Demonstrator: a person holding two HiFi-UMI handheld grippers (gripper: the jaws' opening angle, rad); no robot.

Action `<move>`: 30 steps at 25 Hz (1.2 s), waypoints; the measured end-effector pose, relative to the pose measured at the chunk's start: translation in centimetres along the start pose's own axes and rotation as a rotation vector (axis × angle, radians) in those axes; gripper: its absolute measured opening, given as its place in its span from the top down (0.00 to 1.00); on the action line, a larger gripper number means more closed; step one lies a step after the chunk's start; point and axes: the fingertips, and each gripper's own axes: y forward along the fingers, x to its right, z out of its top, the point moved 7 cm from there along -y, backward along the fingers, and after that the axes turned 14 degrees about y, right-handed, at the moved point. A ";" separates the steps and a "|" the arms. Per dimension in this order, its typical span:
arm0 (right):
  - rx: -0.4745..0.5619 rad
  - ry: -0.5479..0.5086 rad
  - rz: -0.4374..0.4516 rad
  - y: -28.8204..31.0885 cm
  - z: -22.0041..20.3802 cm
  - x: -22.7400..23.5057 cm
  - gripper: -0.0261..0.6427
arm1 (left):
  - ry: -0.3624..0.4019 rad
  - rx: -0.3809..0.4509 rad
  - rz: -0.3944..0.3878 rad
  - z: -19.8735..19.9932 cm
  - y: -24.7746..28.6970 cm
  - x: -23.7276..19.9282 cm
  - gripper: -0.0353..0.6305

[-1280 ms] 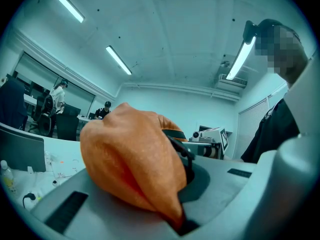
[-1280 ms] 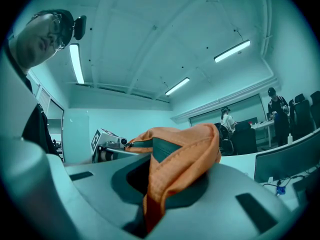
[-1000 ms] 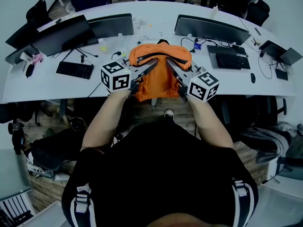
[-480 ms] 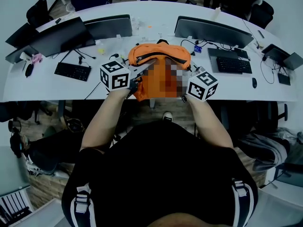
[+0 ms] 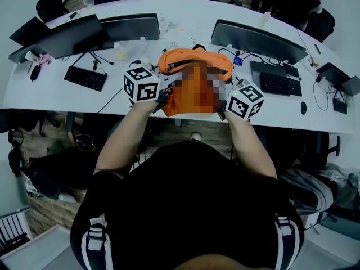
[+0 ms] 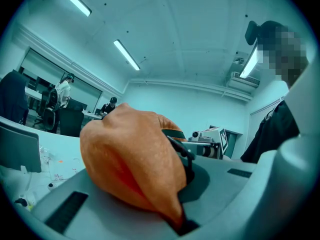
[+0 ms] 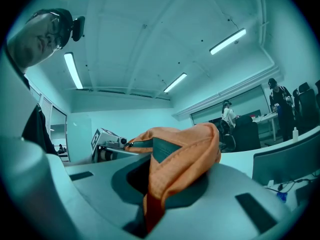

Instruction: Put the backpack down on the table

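- Seen from above, a person stands at a long, curved white counter point(image 5: 112, 103) and holds an orange backpack point(image 5: 194, 66) out in front between two tools.
- The left hand-held gripper point(image 5: 169, 90) is clenched on a fold of orange cloth at the bag's left side. Its own view shows the fabric pinched between closed jaws and bulging upward.
- The right hand-held gripper point(image 5: 222, 97) grips the bag's right side the same way, its jaws closed on a seam of orange fabric with a dark panel.
- Compared with a second ago, both tools and the bag have come forward together, away from the person's body. Then the bag's lower end hung past the counter's near edge; now the whole bag appears to sit within the white top.
- This suggests the carry is nearly over — the bag is above its landing place, and lowering and letting go seem to be what remains. Whether its bottom already touches the counter cannot be told.
- The landing place is a bare white stretch between two workstations. Dark monitors point(image 5: 129, 27) stand on either side, keyboards point(image 5: 85, 77) lie in front of them, and loose cables point(image 5: 101, 58) trail just beyond the bag.
- The room is an open office with a wood floor, black chairs behind the counter and long strip lights on the ceiling. Distant people sit or stand at other desks.
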 end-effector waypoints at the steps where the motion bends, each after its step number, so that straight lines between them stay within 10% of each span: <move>1: -0.003 0.003 0.002 0.1 0.1 0.4 0.89 | -0.002 -0.002 0.004 0.0 0.3 -0.2 0.89; 30: -0.095 0.045 0.127 3.4 3.1 11.8 0.89 | -0.067 -0.045 0.139 -1.3 7.4 -7.1 0.89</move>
